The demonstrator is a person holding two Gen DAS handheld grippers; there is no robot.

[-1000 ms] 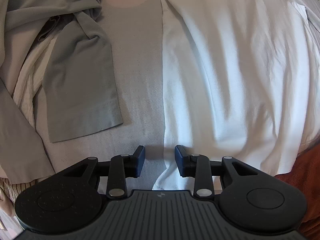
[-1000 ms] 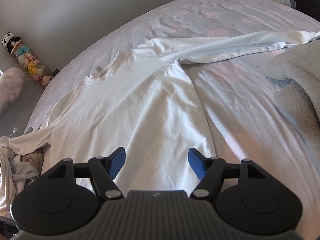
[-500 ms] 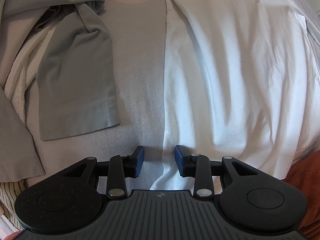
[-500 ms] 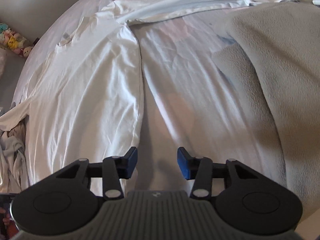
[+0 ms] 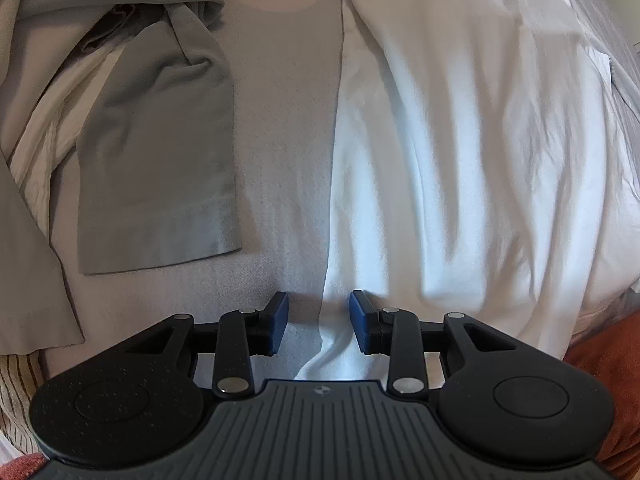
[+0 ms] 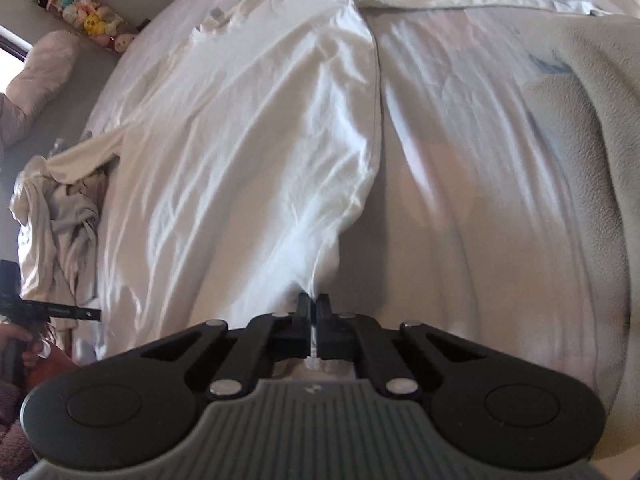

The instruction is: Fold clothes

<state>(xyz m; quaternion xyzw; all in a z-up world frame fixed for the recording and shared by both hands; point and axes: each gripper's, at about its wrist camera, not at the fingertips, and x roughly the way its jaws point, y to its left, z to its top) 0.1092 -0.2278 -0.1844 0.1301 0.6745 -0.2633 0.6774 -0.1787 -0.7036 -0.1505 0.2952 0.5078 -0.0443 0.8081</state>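
We saw our left gripper [image 5: 318,322] had black linkage arms with silver rivets, blue pads on its fingers [image 5: 278,322], round black discs at 8 and 4 o'clock, and a ribbed grey body. Our right gripper [image 6: 313,312] looked alike.

No readable text, number or brand name appears in either view. A small round emblem [image 5: 320,391] sits on the ribbed grey body behind the left claw, and a similar one [image 6: 312,389] behind the right claw, but neither carries legible lettering. A small tag [image 6: 218,12] on the white shirt [image 6: 248,152] is too tiny to read.
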